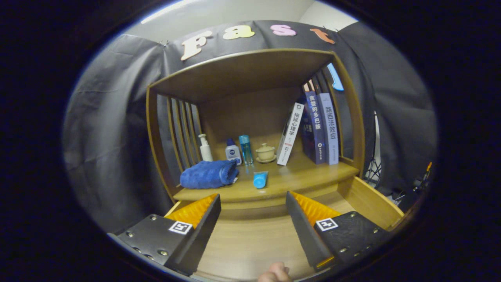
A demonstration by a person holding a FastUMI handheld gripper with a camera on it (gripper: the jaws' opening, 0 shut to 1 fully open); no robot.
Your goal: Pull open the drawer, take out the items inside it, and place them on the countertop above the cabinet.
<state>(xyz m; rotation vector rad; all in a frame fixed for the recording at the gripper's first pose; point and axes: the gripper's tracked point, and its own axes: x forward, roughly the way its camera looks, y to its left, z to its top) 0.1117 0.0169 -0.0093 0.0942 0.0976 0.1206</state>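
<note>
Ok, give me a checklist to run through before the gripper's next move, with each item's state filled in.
1. Drawer pulled open: ok, its wooden side wall juts out below the countertop.
2. Gripper open and holding nothing: ok, its fingers stand apart over the drawer's bare wooden bottom.
3. Items left inside the drawer: cannot tell; the stretch of bottom between the fingers is bare, but the fingers cover the rest.
4. Items on the countertop: ok, a blue towel and a small blue tube lie near its front edge.
5. Free room on the countertop for more: ok, bare wood to the right of the tube.
</note>
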